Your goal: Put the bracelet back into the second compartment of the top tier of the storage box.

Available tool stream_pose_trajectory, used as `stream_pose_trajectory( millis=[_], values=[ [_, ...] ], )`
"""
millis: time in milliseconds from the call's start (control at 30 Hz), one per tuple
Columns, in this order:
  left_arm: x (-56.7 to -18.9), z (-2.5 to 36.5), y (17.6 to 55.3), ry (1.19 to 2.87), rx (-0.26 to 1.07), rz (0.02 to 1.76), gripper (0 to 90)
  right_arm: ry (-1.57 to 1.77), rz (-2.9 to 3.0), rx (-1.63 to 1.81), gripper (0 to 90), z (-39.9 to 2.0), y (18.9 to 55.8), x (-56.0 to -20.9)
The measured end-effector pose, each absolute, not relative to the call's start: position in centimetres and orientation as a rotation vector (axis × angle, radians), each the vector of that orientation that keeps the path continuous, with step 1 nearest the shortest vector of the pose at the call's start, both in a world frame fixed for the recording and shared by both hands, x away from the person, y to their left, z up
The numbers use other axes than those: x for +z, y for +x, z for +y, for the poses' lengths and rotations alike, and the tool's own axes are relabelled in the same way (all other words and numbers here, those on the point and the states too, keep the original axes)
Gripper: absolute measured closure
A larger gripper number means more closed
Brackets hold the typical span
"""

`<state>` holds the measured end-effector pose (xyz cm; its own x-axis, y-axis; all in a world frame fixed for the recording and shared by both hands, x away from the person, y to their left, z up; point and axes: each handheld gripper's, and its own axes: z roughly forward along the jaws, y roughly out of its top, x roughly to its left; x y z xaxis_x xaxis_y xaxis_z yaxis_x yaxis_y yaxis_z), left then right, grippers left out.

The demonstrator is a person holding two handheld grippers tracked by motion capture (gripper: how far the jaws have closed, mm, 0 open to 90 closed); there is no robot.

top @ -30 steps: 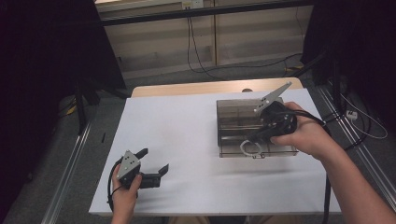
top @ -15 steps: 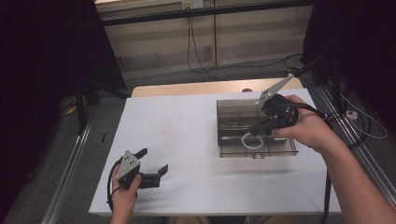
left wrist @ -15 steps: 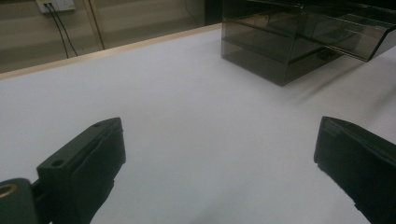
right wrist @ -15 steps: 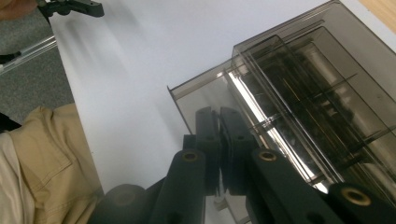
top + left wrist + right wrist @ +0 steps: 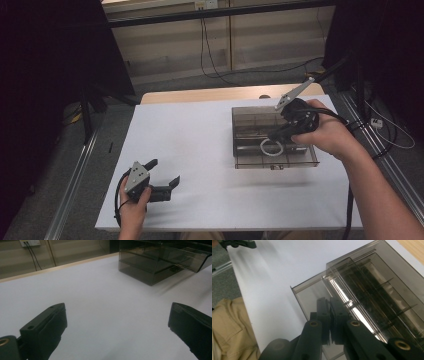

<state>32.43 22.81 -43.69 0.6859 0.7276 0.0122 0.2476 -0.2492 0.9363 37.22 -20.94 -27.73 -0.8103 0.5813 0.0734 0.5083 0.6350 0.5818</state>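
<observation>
A smoky clear compartment box [image 5: 300, 160] [image 5: 140, 275] [image 5: 312, 290] stands on the right half of the white table [image 5: 200, 135]. My right gripper [image 5: 274, 136] [image 5: 331, 305] is tilted down over the box's front compartments with its jaws pressed together. In the high view a white ring [image 5: 270, 148] shows just under its tips; I cannot tell whether the ring is held or lies in the box. My left gripper [image 5: 164, 171] [image 5: 117, 325] rests near the front left of the table, jaws wide open with nothing between them.
The table's wooden far edge [image 5: 200, 94] shows beyond the white sheet. Metal rails [image 5: 75, 180] run along both sides of the table. Cables [image 5: 220, 60] lie on the floor behind it. A tan trouser leg [image 5: 229, 330] is below the table's front edge.
My right gripper has moved a little farther back over the box, and the white ring under it has shifted the same way. The left gripper has stayed still.
</observation>
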Motion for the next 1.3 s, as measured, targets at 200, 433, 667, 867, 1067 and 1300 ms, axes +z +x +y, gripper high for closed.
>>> stream_pose_trajectory(
  millis=[200, 433, 667, 867, 1067, 1300],
  values=[
    [-43.7, 22.9, 32.4, 1.809, 0.553, 0.773, 2.4, 0.902, 2.741, 0.909, 87.2, -21.0, 37.3, -28.7],
    [-43.7, 22.8, 32.4, 1.808, 0.549, 0.773, 2.4, 0.913, 2.730, 0.918, 87.2, -21.3, 37.1, -29.7],
    [-43.7, 22.8, 32.4, 1.806, 0.550, 0.772, 2.4, 0.928, 2.733, 0.913, 87.2, -21.8, 36.8, -30.8],
    [-43.7, 22.8, 32.4, 1.810, 0.550, 0.772, 2.4, 0.927, 2.724, 0.914, 87.1, -22.1, 36.6, -31.0],
    [-43.7, 22.8, 32.4, 1.804, 0.546, 0.775, 2.4, 0.922, 2.727, 0.904, 87.0, -22.2, 36.5, -31.2],
    [-43.7, 22.8, 32.4, 1.801, 0.544, 0.776, 2.4, 0.918, 2.728, 0.902, 87.0, -22.2, 36.5, -31.6]
  ],
)
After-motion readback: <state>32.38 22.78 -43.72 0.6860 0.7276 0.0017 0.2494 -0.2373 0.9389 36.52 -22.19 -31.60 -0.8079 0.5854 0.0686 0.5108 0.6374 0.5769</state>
